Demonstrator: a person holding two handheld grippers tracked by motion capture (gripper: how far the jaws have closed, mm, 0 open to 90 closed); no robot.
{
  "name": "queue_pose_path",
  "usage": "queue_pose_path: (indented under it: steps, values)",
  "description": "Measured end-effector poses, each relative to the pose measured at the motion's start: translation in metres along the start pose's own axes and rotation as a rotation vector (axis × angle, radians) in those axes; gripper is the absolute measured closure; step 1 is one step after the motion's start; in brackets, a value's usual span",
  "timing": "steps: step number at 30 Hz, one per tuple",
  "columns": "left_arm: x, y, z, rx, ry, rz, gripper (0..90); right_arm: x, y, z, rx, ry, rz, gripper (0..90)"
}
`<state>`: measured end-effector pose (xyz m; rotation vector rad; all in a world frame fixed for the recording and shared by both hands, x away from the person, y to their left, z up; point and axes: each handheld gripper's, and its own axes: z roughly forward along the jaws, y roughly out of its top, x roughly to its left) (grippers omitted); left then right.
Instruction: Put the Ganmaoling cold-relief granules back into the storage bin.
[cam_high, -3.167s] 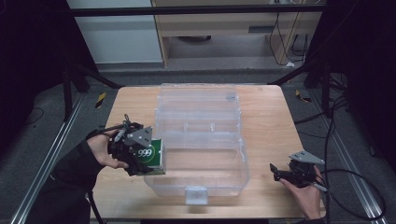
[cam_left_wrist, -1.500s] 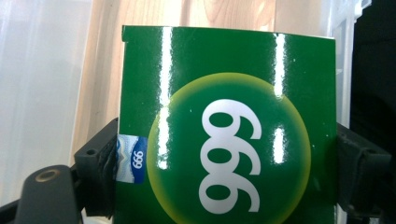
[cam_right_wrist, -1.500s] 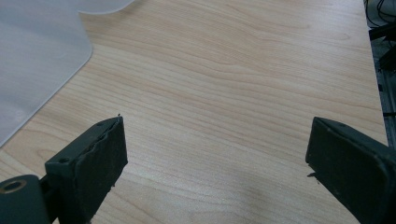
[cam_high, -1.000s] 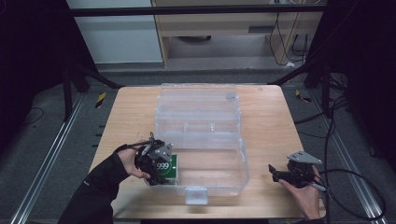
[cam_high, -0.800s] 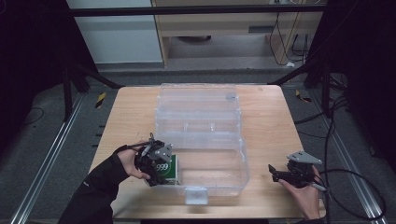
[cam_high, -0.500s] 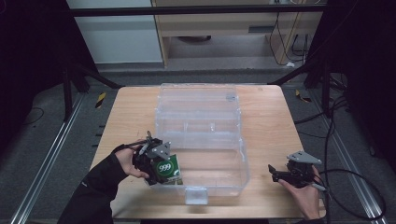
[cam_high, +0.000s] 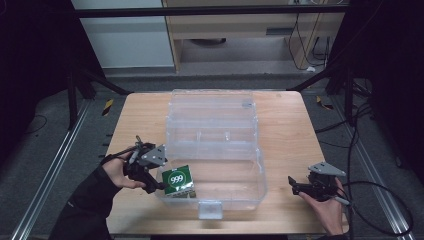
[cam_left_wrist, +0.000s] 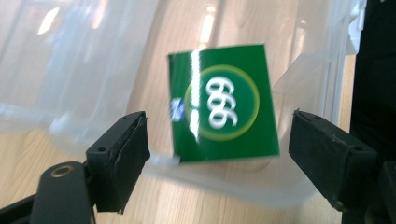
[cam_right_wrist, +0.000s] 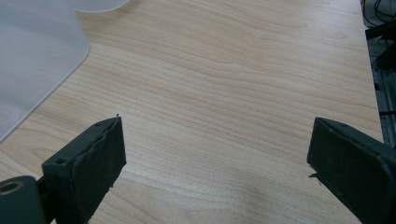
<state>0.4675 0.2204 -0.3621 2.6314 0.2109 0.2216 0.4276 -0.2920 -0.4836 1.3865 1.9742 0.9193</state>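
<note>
Gripping the left tongs (cam_high: 157, 184) in the left hand (cam_high: 116, 172) at about eight o'clock on the pale wooden bench (cam_high: 285, 125), just outside the near left corner of the large clear plastic storage case (cam_high: 240, 197) with its lid thrown back. Points them toward three o'clock, at the small square green carton printed with a white "999" inside a gold-ringed circle (cam_high: 179, 181). Finds that carton inside the case, in the deep near compartment, down at its seven o'clock corner, turned a little askew and close by the left wall. Has just been drawing the left jaws closer together, yet leaves them apart, with nothing pressed between the pads. Sees, through the left gripper view, the carton lying beyond the case's clear wall, framed between the two black jaws but clear of both. Cannot tell whether the jaw tips touch that wall. Holds the right tongs (cam_high: 295, 186) in the right hand (cam_high: 327, 207) at about four o'clock on the bench, just off the case's near right corner and aimed toward nine o'clock. Shows the right jaws spread wide over bare wood grain, clamped on nothing, with a rounded corner of cloudy clear plastic at ten o'clock in the right gripper view. Notes a small clear latch (cam_high: 210, 210) at six o'clock on the case's front wall.
</note>
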Motion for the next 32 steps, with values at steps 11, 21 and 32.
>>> queue_pose_path:
  steps: [11, 21, 32]
  values:
    - [0.0, -0.043, -0.016, -0.025, 0.065, -0.115, 21.1, 0.0, -0.001, -0.001, -0.001, -0.003, 0.004, 4.9]
    - [0.0, -0.083, 0.0, -0.035, 0.091, -0.229, 21.2, 0.0, -0.001, -0.001, -0.001, -0.002, 0.008, 5.1]
    - [0.002, -0.121, 0.028, -0.034, 0.128, -0.385, 21.0, -0.001, -0.002, 0.0, 0.002, -0.005, 0.006, 5.1]
